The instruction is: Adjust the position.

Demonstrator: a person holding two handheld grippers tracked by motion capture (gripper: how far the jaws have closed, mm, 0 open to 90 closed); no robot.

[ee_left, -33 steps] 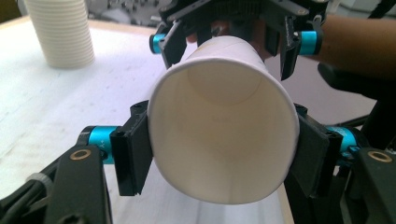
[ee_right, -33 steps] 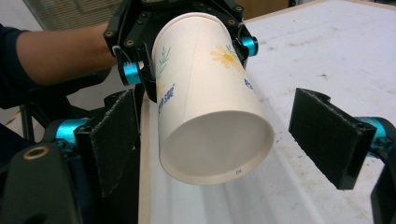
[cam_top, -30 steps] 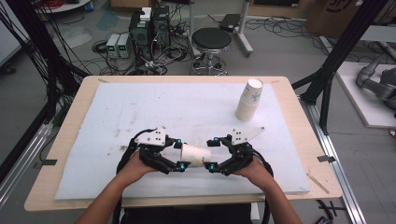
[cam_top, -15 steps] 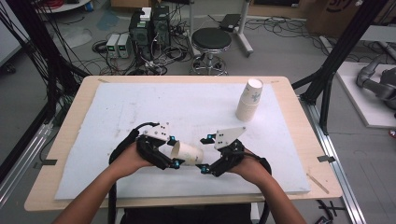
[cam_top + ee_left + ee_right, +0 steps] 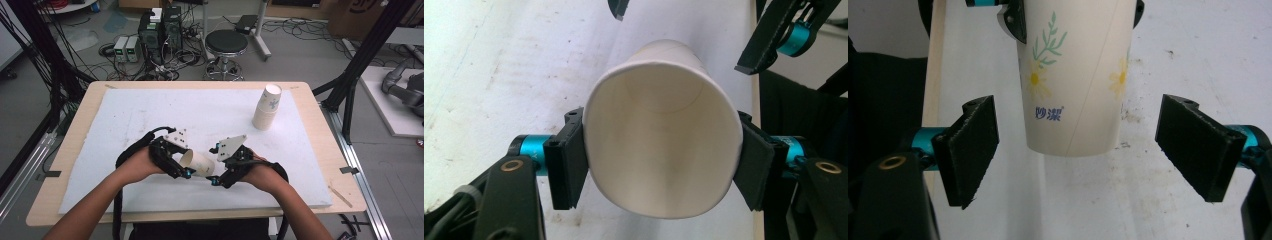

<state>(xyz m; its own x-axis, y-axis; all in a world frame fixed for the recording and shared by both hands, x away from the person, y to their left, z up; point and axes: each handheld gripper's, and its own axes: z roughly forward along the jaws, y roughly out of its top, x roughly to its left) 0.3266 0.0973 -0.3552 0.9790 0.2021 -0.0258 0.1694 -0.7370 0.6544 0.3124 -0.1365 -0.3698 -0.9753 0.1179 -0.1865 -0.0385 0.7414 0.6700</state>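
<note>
A white paper cup (image 5: 200, 163) with a flower print lies on its side just above the white mat, near the front edge. My left gripper (image 5: 186, 162) is shut on it near the rim. In the left gripper view the cup's open mouth (image 5: 664, 150) faces the camera between the two pads (image 5: 566, 165). My right gripper (image 5: 214, 165) is open at the cup's base end. In the right gripper view the cup (image 5: 1073, 75) hangs base first between the spread jaws of that gripper (image 5: 1078, 145), touching neither pad.
A stack of paper cups (image 5: 266, 107) stands upside down at the back right of the white mat (image 5: 150, 115). The wooden table edge (image 5: 325, 145) runs along the right. A stool (image 5: 226, 45) and electronics sit on the floor beyond the table.
My left gripper has shifted slightly left with the cup and tilted it. The right gripper has turned, its grey plate now raised, and stays at the cup's base.
</note>
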